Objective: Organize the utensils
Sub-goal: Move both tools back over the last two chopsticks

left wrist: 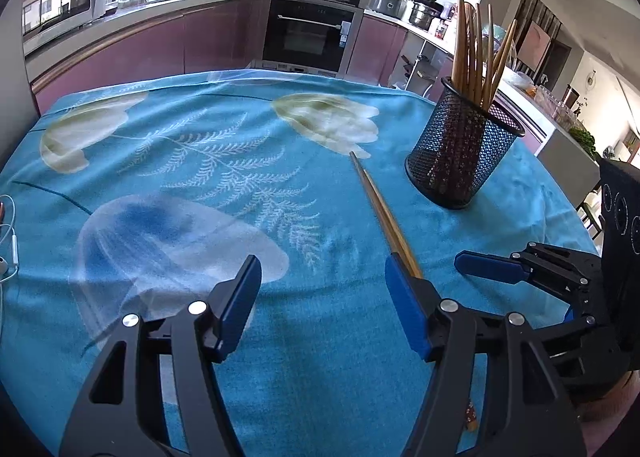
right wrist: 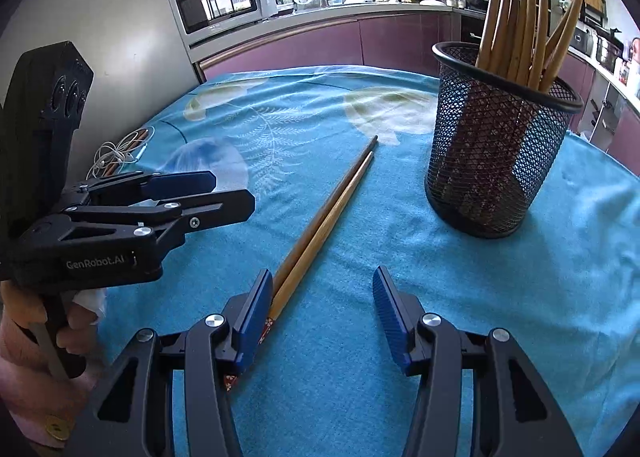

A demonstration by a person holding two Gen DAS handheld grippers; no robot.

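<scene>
The white lettering "GenRobot.AI" runs along the side of the black body of the left gripper (right wrist: 188, 197), seen in the right wrist view at the left edge of the frame, where a hand (right wrist: 36, 333) grips its handle. It is the only wording legible in either view. Stickers on the oven door and packaging on the far kitchen counter carry print too small and blurred to make out.
</scene>
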